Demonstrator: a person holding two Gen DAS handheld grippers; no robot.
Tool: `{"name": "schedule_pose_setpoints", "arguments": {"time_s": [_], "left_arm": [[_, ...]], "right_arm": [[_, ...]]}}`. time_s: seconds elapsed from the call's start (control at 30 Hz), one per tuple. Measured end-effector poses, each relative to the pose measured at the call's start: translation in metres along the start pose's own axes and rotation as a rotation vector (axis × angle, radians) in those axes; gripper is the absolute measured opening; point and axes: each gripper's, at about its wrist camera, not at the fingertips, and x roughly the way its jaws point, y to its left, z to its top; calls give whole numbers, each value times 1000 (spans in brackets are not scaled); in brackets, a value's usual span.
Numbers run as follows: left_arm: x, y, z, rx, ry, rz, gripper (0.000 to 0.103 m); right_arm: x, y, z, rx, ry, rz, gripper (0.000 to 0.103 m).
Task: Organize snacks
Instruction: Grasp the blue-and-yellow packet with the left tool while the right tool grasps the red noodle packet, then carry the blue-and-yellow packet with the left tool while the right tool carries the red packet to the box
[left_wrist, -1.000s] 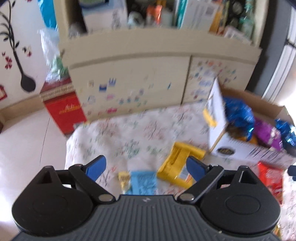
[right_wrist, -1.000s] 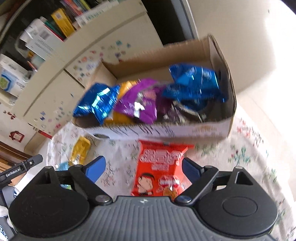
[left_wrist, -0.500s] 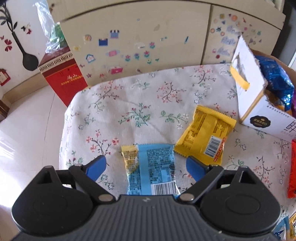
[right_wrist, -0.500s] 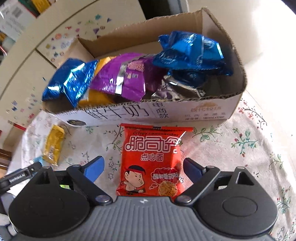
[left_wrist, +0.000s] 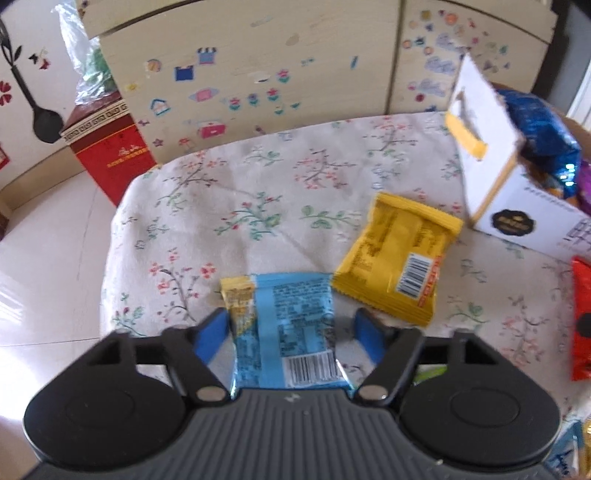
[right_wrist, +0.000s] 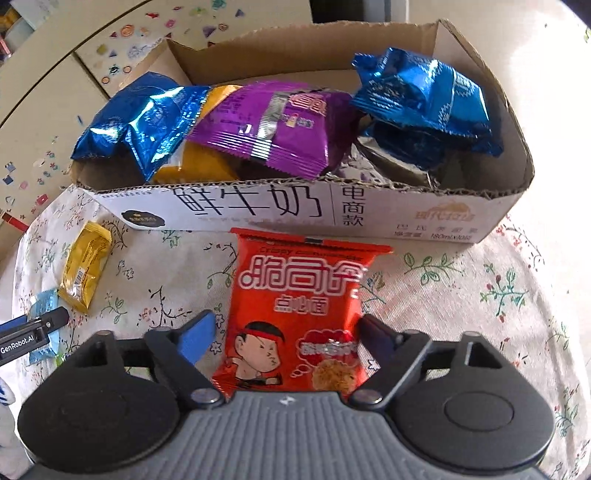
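Light-blue foil snack packet with a yellow end (left_wrist: 284, 325) lies flat on the floral tablecloth (left_wrist: 258, 192), right between the blue pads of the left gripper (left_wrist: 290, 328), and those jaws are closing in on it. The left pad is up against the packet's edge, while a sliver of cloth shows at the right pad, so no pinch yet. The packet's near end slips out of sight under the gripper body.

Over on the other side, the red plastic noodle-snack bag with a cartoon face (right_wrist: 299, 314) sits between the fingers of the right gripper (right_wrist: 286, 334), jaws closing there too; the right pad touches the bag's edge, the left stands just clear. Its bottom edge is hidden as well.

Just beside the blue packet lies a yellow crimped packet with a barcode (left_wrist: 395, 266), untouched. Beyond the red bag stands the open white cardboard box (right_wrist: 369, 218), heaped with blue foil, purple and orange wrappers; what lies underneath them can't be made out. Behind, a sticker-covered pale cabinet (left_wrist: 258, 66).
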Motion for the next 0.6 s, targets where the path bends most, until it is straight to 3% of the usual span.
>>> {"name": "schedule_pose_setpoints", "arguments": {"time_s": [0.1, 0.6], "left_arm": [[-4, -2, -2, 1, -8, -15, 49], [-43, 6, 4, -67, -118, -63, 49]], "right_arm": [[-2, 4, -2, -32, -4, 34, 74], [-18, 34, -12, -122, -18, 281, 72]]}}
